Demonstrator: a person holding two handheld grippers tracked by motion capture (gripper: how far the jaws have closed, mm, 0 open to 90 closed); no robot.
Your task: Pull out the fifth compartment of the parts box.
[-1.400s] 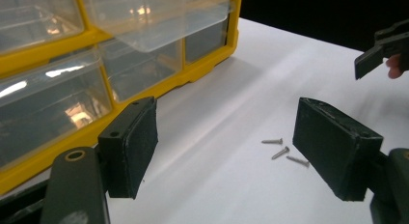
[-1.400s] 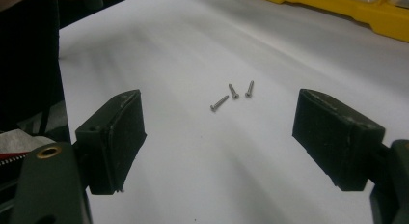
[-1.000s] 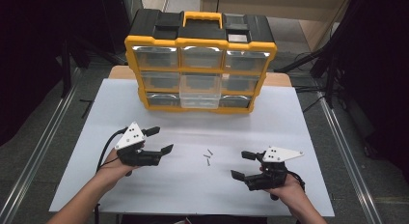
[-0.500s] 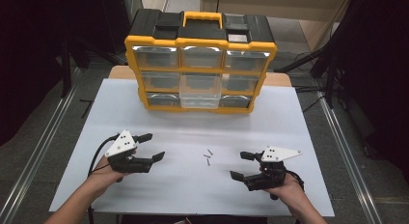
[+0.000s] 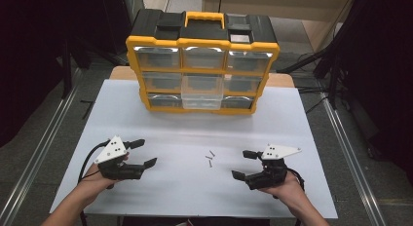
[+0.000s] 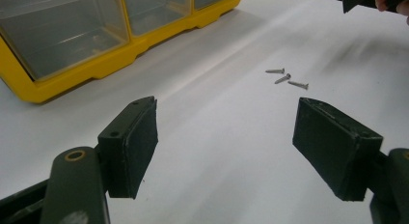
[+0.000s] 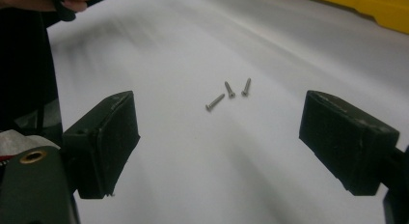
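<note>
My left gripper [image 5: 141, 153] rests low on the white worktop [image 5: 185, 197], near its left edge, fingers [image 6: 130, 147] spread wide with nothing between them. Bare worktop runs from there to the three screws [image 5: 210, 158], which lie loose midway between my two grippers, ahead of both. The yellow drawer organizer [image 5: 202, 65] stands well behind. My right gripper [image 5: 243, 163] has just been opening its fingers [image 7: 103, 137]; they hold nothing.
</note>
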